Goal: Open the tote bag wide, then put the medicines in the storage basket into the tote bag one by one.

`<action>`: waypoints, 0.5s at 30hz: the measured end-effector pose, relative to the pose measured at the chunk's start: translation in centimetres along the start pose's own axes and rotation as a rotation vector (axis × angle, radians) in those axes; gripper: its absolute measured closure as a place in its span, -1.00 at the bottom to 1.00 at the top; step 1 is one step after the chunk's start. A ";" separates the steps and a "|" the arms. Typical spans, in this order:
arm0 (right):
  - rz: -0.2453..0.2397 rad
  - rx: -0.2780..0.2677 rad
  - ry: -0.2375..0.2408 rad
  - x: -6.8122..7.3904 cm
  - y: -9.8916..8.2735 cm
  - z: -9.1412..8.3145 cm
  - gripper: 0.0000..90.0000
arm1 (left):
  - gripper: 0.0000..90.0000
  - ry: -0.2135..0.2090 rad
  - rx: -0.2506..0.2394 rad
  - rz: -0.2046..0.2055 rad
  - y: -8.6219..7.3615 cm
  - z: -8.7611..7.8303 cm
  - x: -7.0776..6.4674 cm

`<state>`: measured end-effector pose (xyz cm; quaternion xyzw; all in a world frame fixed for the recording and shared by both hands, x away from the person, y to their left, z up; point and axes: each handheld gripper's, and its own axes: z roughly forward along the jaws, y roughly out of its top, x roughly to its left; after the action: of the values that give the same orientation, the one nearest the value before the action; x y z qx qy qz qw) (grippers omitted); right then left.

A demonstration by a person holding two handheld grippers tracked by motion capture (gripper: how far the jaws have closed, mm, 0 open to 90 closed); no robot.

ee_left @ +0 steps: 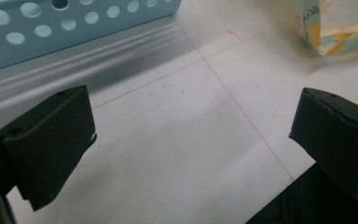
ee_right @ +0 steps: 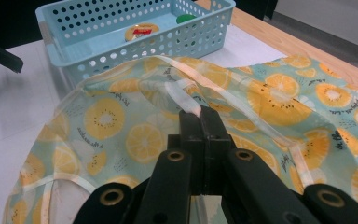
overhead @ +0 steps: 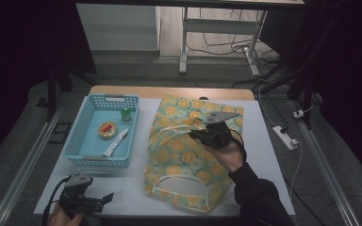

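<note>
A fabric bag (overhead: 188, 155) printed with orange slices on pale green lies spread across the middle of the high view, on the white sheet (overhead: 136, 181) that covers the desk (overhead: 169, 92). It reaches from the wooden far edge down almost to the near edge, with a white-trimmed opening at its lower end.

The right gripper (overhead: 194, 134) sits right of centre in that view, over the upper half of the bag, held by a hand in a dark sleeve that comes up from the lower right. In the right gripper view its jaws are pressed together at the centre of the frame, pinching a white trim strip (ee_right: 182, 95) of the bag; the cloth rises in a fold toward the pinch.

The left gripper (overhead: 108, 197) rests in the lower left corner of the high view, low over the white sheet and well apart from the bag. In the left gripper view its jaws stand spread wide with bare sheet between them and an edge of the bag in the upper right corner.

A light blue perforated basket (overhead: 82, 127) stands in the left-centre of the high view, just beside the bag. Inside it lie a round yellow tin (overhead: 107, 130), a green-capped bottle (overhead: 126, 115) and a white tube (overhead: 116, 142).
</note>
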<state>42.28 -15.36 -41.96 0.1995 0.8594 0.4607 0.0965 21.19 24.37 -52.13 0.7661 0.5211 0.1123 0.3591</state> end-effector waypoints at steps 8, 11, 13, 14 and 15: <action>0.003 0.001 -0.004 -0.1 -0.1 0.1 1.00 | -1.00 -0.010 -0.009 -0.010 0.0 -0.1 0.2; 0.004 -0.002 -0.003 -0.1 -0.1 -0.1 1.00 | -1.00 -0.017 -0.011 -0.012 0.0 -0.1 0.3; 0.004 -0.004 -0.001 -0.1 -0.1 -0.1 1.00 | -1.00 -0.023 -0.010 -0.013 0.0 -0.1 0.3; 0.004 -0.004 -0.001 -0.1 -0.1 -0.1 1.00 | -1.00 -0.025 -0.011 -0.016 0.0 -0.1 0.4; 0.004 -0.004 0.000 -0.1 -0.1 -0.1 1.00 | -1.00 -0.027 -0.013 -0.019 0.0 -0.1 0.4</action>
<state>42.31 -15.51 -41.95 0.2012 0.8581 0.4625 0.0957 21.25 24.78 -52.14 0.7603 0.5227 0.1018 0.3719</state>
